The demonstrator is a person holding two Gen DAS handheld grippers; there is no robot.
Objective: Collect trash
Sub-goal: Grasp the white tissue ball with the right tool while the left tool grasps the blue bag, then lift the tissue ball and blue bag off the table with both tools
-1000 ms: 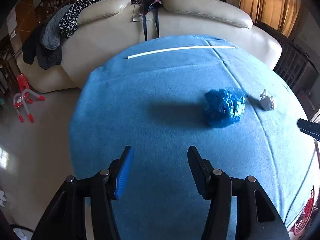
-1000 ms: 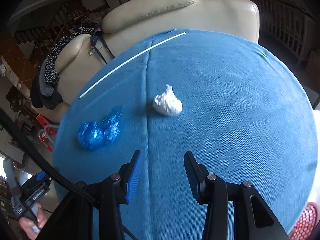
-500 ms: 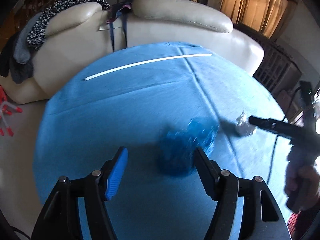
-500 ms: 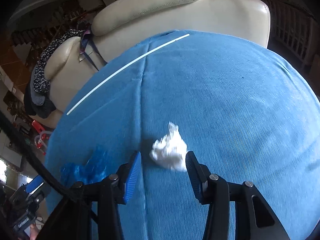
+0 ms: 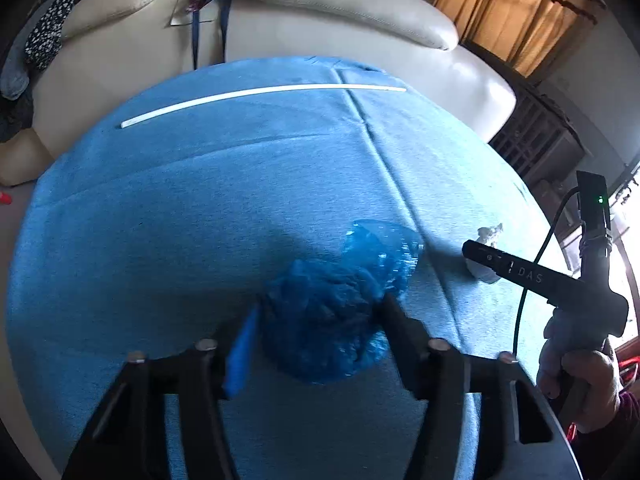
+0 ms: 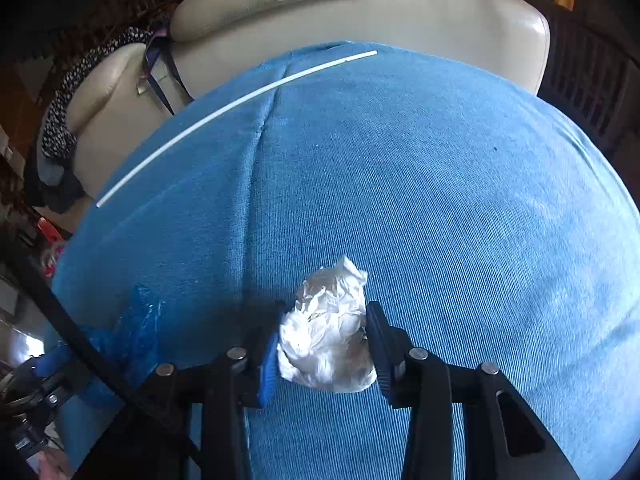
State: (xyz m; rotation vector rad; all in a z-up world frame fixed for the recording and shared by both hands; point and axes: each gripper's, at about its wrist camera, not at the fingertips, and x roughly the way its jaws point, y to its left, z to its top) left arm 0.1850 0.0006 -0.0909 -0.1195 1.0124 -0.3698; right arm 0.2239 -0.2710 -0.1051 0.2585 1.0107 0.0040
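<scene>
Step in hand: each hand closes on one piece of trash lying on the blue cloth of the bench [image 5: 200, 208]; judged as the grasp stage, with lifting and disposal not yet done.
Left target: crumpled blue plastic bag [image 5: 336, 312], resting on the cloth between the fingers of the left tongs [image 5: 320, 320].
Right target: crumpled white plastic wad [image 6: 328, 332], resting on the cloth between the fingers of the right tongs [image 6: 324, 344].
Left tongs state: moderately wide; both pads sit at the flanks of the bag. The blue-padded finger is motion-blurred, so firm contact cannot be confirmed.
Right tongs state: narrow; both pads press against the sides of the wad, which fills the gap. The wad appears gripped.
Procedure, left: centre the bulk of the bag between the pads, not the loose tail that spreads toward the right, then close fully; thin film compresses far before it holds.
Procedure, right: keep pressure steady and lift straight up; light film can slip out.
Caution: keep fingertips just clear of the cloth to avoid pinching it.
Surroundings: a white rod [image 5: 256, 98] lies near the far edge of the bench, well apart; a cream sofa [image 6: 360, 12] stands behind.
</scene>
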